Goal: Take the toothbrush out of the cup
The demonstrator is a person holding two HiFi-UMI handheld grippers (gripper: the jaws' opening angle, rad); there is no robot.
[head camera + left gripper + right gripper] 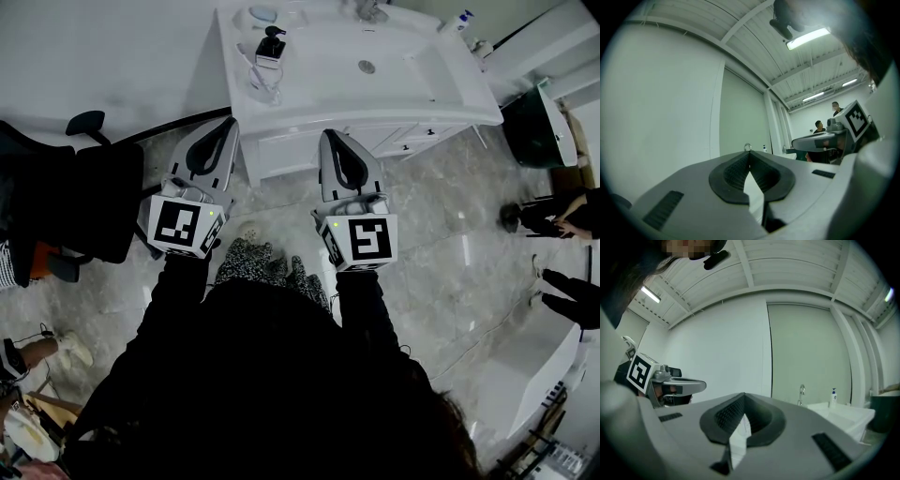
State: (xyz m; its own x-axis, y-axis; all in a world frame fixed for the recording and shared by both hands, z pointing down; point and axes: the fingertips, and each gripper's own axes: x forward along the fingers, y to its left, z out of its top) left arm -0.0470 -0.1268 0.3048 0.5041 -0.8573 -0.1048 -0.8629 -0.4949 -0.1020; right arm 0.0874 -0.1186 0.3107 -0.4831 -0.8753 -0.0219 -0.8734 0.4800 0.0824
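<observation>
Office chair [89, 183], black: on the floor, well left of the sink [398, 58]
Left claw [228, 127]: clenched, empty; in front of the white tabletop [309, 98], left of the sink
Cup [265, 84], clear: on the tabletop left of the sink; toothbrush [255, 69] standing inside it
Soap dispenser [271, 45], black: just behind the cup, left of the sink
Right claw [330, 139]: clenched, empty; just in front of the sink
Pump bottle [459, 21], white: behind the sink's right corner
Bin [532, 127], dark green: right of the sink
</observation>
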